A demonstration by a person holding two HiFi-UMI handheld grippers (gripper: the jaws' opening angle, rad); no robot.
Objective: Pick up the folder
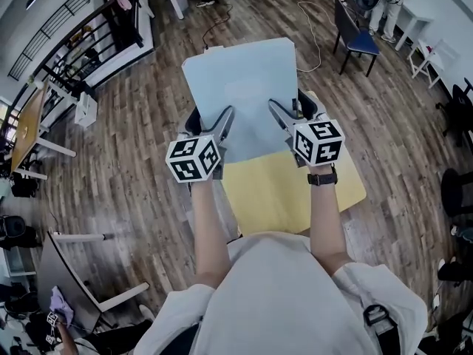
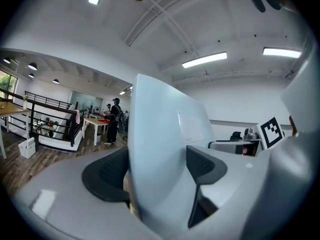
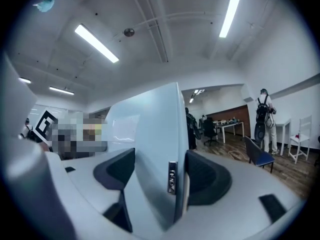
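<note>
While clamped along its near edge by both tongs, held over the yellow table [image 1: 295,194] and slanting up and away from the person: pale blue folder [image 1: 240,87], left gripper [image 1: 218,120] closed tight on its left part, right gripper [image 1: 292,111] likewise on its right. Judged as good as picked up; left to do, at most, raising it fully clear and steadying it. Shown by the head view alone: table beneath, wooden floor [image 1: 133,176] beyond. Shown by the right gripper view alone: small metal fitting [image 3: 172,176] on the folder's edge, pinched between dark pads [image 3: 210,176]. Shown by the left gripper view alone: rectangular label pocket [image 2: 192,126] on the folder's face.
</note>
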